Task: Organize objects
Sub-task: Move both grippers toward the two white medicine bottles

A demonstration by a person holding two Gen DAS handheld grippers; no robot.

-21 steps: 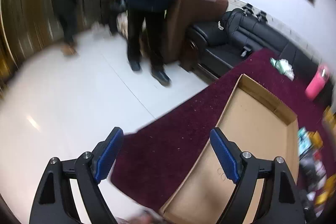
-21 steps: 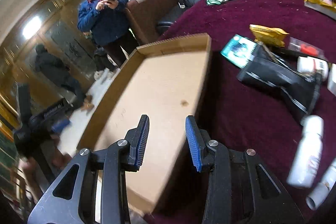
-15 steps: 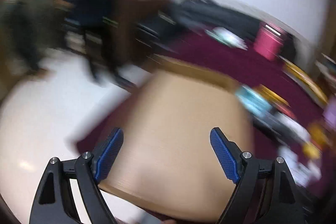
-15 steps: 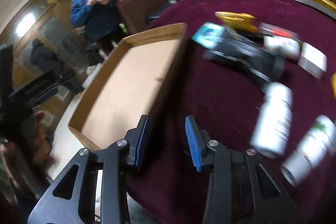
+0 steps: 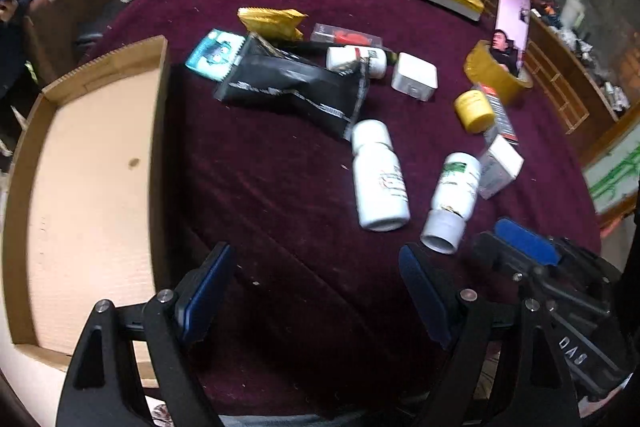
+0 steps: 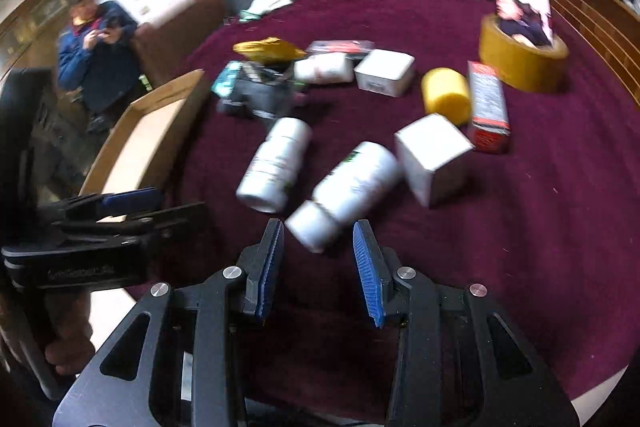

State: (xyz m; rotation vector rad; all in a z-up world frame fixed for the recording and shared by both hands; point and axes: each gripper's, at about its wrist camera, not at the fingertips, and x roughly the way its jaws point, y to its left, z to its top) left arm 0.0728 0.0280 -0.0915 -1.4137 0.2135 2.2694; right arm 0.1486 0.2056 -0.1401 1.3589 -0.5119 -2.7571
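Scattered objects lie across the middle and far half of the round table, on its maroon cloth: two white bottles, the plain-capped one and the green-labelled one, lie on their sides nearest the near edge, with a small white box touching the latter. Beyond them are a black pouch, a teal packet, a gold packet, a yellow jar and a tape roll. An empty cardboard tray sits at the table's left edge, well apart from the bottles.

Since a moment ago both cameras have swung from the tray and the room toward the clutter. The left gripper now hangs over bare cloth near the near edge, jaws spread as wide as they go and holding nothing. The right gripper points down at the green-labelled bottle's cap end, which lies just ahead of its half-spread jaws; nothing is clasped yet, though blur makes contact hard to rule out.

Sorting seems barely begun: the tray holds nothing, and the likely first pick is that nearest bottle, which may roll if nudged.
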